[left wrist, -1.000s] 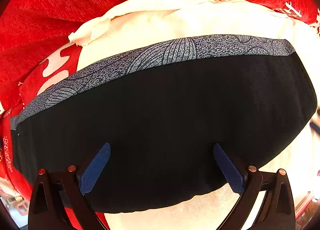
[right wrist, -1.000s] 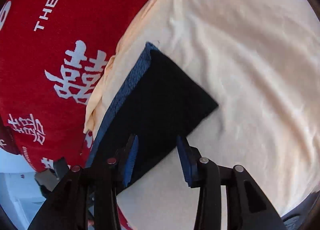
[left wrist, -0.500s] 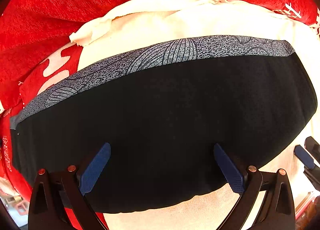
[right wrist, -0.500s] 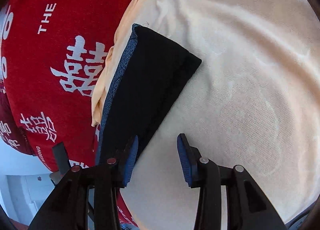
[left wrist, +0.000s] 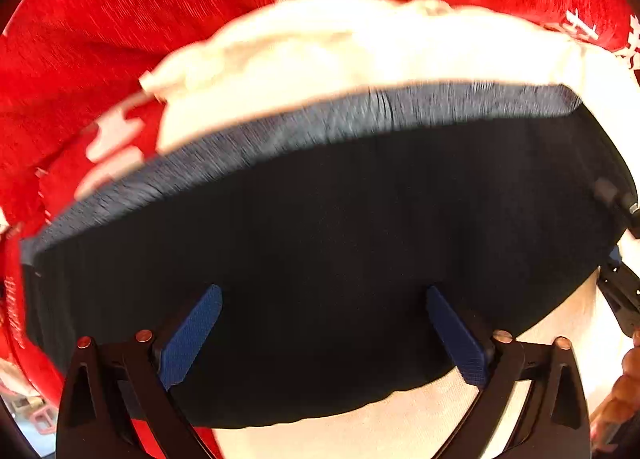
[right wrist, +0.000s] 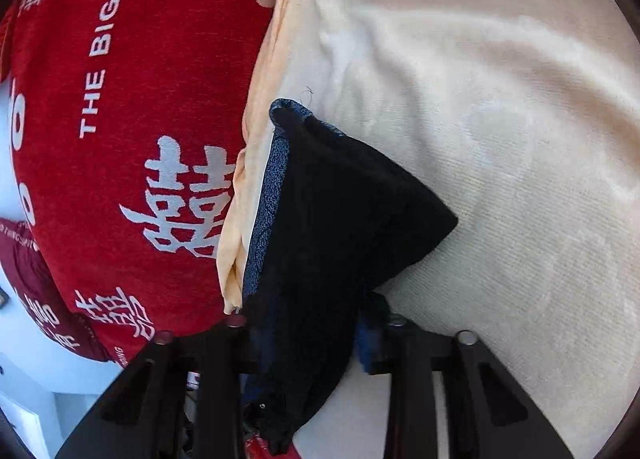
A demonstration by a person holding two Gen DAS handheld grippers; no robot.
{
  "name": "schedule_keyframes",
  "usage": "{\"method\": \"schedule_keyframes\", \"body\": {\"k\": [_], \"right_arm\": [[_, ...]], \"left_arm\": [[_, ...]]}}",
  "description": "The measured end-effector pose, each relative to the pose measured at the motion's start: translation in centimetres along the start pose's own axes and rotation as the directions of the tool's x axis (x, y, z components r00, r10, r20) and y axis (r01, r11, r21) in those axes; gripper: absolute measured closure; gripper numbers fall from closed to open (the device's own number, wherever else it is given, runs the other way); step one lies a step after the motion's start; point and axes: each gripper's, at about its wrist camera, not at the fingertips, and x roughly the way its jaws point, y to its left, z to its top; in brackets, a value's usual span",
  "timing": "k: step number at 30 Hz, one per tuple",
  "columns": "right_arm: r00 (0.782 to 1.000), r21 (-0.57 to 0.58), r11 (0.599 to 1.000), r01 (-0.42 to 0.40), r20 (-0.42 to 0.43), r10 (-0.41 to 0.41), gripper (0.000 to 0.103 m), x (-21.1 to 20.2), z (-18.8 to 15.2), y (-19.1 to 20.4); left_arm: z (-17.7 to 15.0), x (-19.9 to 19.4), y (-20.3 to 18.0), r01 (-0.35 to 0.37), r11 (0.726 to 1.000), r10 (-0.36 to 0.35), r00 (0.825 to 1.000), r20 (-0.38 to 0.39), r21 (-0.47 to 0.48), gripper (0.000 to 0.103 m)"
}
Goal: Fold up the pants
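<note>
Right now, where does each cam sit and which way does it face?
Left wrist: on the left hand-held gripper, facing forward over the dark pants on the cream cloth; its open blue-padded fingers show, and a hand at right.
Right wrist: on the right hand-held gripper, facing along the pants' patterned waistband; its fingers clamp the fabric.
Shared: pants, cream cloth, red blanket.

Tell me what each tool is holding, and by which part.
Right tool: shut on the pants, at their near end. Left tool: open, holding nothing.
</note>
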Motion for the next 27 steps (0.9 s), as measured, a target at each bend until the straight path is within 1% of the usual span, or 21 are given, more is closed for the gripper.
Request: {"method": "schedule_keyframes", "body": {"k": [1,2,4,6,7,8,9,10,11,12,13,14,16,17,18,19,21,24,27], "right_arm": [[1.0,0.016,1.0,-0.021,-0.007,0.022,0.085,-0.1,0.1,0.1],[0.999,0.008,0.999,-0.034,-0.012,0.035,0.086,-0.2,0.1,0.5],[0.999,-0.051,0.997,-0.05,-0.021,0.049,0.086,-0.8,-0.2,2.0],[0.997,-0.09,0.993,-0.075,-0.025,0.073,0.086,-1.2,-0.7,3.6],[0.997,-0.113,0.99,-0.08,-0.027,0.078,0.086,-1.4,-0.9,4.5],[0.997,-0.135,0.988,-0.078,-0.027,0.075,0.086,-1.5,-1.3,5.1],[0.997,-0.172,0.983,-0.067,-0.039,0.061,0.086,-1.4,-1.8,6.3],[0.998,-0.202,0.978,-0.055,-0.042,0.048,0.087,-1.4,-2.2,7.0],[0.998,-0.238,0.97,-0.046,-0.042,0.037,0.086,-1.4,-2.6,7.8],[0.999,-0.276,0.961,-0.035,-0.044,0.024,0.087,-1.3,-3.2,8.9],[0.999,-0.302,0.953,-0.029,-0.042,0.016,0.086,-1.4,-3.5,9.7],[0.999,-0.331,0.943,-0.015,-0.041,0.001,0.086,-1.5,-4.0,10.5],[0.999,-0.402,0.915,0.012,-0.033,-0.027,0.087,-1.5,-5.2,12.4],[0.999,-0.437,0.899,0.022,-0.028,-0.038,0.087,-1.6,-5.9,13.5],[0.999,-0.47,0.882,0.031,-0.025,-0.049,0.087,-1.6,-6.6,14.5],[0.998,-0.501,0.864,0.044,-0.022,-0.063,0.087,-1.5,-7.4,15.6],[0.994,-0.588,0.806,0.075,-0.016,-0.105,0.087,-0.9,-9.7,17.8],[0.988,-0.691,0.716,0.095,-0.021,-0.151,0.086,0.8,-13.5,20.6],[0.977,-0.767,0.635,0.092,-0.053,-0.205,0.086,4.3,-18.2,22.6]], "left_arm": [[0.2,-0.8,0.3,-0.017,1.0,0.017,0.999,0.035,0.002,0.019],[0.5,-1.4,0.6,-0.026,1.0,0.025,0.998,0.061,0.006,0.019],[0.9,-1.9,0.9,-0.027,1.0,0.026,0.996,0.09,0.013,0.019],[1.0,-1.3,0.3,-0.019,0.999,0.016,0.996,0.086,0.041,0.019],[0.9,-0.6,-0.4,-0.009,0.998,0.005,0.998,0.07,0.065,0.019],[0.6,0.4,-1.5,0.01,0.995,-0.015,0.999,0.046,0.1,0.019],[0.1,0.9,-2.3,-0.004,0.992,-0.004,0.998,0.058,0.125,0.019],[-0.4,0.7,-2.7,-0.031,0.989,0.014,0.993,0.116,0.145,0.019],[-0.7,0.5,-3.1,-0.057,0.983,0.031,0.989,0.145,0.174,0.019],[-0.8,0.4,-3.2,-0.064,0.98,0.035,0.988,0.153,0.189,0.019],[-0.7,0.4,-3.0,-0.05,0.98,0.023,0.99,0.142,0.191,0.019],[-0.3,0.4,-2.4,-0.012,0.985,-0.008,0.993,0.114,0.174,0.019],[0.3,0.3,-0.6,0.074,0.992,-0.08,0.995,0.054,0.106,0.019],[0.4,0.1,0.5,0.105,0.992,-0.109,0.993,0.042,0.073,0.019],[0.3,-0.3,1.5,0.114,0.992,-0.116,0.992,0.052,0.046,0.019],[-0.1,-0.8,2.8,0.113,0.993,-0.115,0.991,0.074,0.024,0.019],[-0.9,-1.8,5.4,0.121,0.993,-0.12,0.987,0.106,-0.002,0.019],[-2.5,-2.8,10.3,0.121,0.992,-0.116,0.987,0.113,-0.039,0.019],[-4.1,-3.6,15.6,0.093,0.992,-0.083,0.99,0.116,-0.089,0.019]]}}
